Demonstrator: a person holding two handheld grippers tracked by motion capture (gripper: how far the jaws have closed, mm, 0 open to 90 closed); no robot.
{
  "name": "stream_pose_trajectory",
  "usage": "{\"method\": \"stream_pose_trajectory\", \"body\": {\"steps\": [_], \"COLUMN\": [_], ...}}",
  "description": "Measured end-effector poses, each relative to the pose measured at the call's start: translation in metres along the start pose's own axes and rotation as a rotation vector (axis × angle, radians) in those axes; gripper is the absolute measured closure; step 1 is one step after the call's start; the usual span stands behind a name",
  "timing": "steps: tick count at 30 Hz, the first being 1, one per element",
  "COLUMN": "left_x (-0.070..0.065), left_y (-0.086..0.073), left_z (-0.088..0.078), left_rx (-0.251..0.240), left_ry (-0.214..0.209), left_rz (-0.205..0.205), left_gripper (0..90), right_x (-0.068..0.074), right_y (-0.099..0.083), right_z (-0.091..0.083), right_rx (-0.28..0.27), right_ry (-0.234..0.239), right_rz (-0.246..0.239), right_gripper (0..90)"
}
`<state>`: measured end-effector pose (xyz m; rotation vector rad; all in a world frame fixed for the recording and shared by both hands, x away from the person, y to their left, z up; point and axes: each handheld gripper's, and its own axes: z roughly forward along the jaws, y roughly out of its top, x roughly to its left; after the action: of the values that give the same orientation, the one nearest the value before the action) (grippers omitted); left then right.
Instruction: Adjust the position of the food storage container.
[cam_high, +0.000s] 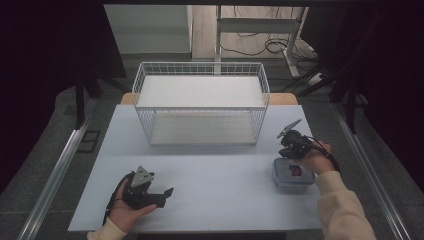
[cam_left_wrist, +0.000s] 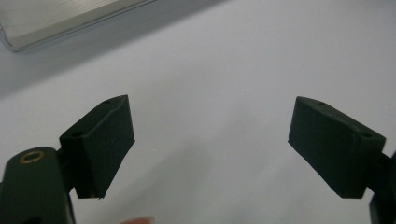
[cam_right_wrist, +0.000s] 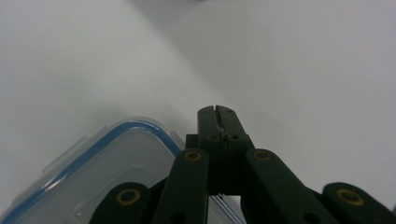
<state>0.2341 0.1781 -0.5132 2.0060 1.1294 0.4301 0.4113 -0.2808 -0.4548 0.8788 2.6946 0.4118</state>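
A white tabletop (cam_high: 210, 190) carries a white wire basket (cam_high: 200, 102) at its far middle. Near the right edge sits a clear lidded container (cam_high: 292, 175) with a blue seal. The right tool (cam_high: 286, 150) hovers at the container's far corner, jaws clenched on nothing. The left tool (cam_high: 167, 195) rests near-left, jaws released and spread wide

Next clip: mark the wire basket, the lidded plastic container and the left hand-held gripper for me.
wire basket (cam_high: 200, 66), high view, far top rim.
plastic container (cam_high: 286, 177), high view, clear lid near its left edge.
left hand-held gripper (cam_left_wrist: 210, 140), left gripper view, midway between its spread jaws.
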Motion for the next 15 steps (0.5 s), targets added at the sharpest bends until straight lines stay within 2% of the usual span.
{"method": "stream_pose_trajectory", "body": {"steps": [2,4,6,7,8,12,15], "left_x": [0.0,0.0,0.001,0.001,0.0,0.0,0.0], "left_y": [0.0,0.0,0.0,0.0,0.0,0.0,0.0], "left_z": [0.0,0.0,0.0,0.0,-0.001,-0.001,-0.001], "left_rx": [0.001,0.001,0.001,0.001,0.004,0.001,0.003], "left_ry": [0.0,-0.002,-0.003,-0.004,-0.003,-0.003,-0.001], "left_rz": [0.0,-0.002,-0.004,-0.004,0.003,0.003,0.006], "left_gripper": [13.9,13.9,13.9,13.9,13.9,13.9,14.0], "right_x": [0.004,0.004,-0.001,-0.001,-0.007,-0.016,-0.02], "right_y": [0.0,-0.002,-0.008,-0.008,-0.021,-0.053,-0.079], "right_z": [-0.001,-0.008,-0.021,-0.021,-0.035,-0.05,-0.056], "right_rx": [0.0,-0.032,-0.095,-0.095,-0.153,-0.215,-0.229], "right_ry": [-0.012,-0.049,-0.057,-0.057,-0.073,-0.115,-0.14], "right_rz": [-0.012,-0.007,0.045,0.045,0.114,0.244,0.337], "right_gripper": [89.7,89.7,89.7,89.7,89.7,89.7,89.7]}}
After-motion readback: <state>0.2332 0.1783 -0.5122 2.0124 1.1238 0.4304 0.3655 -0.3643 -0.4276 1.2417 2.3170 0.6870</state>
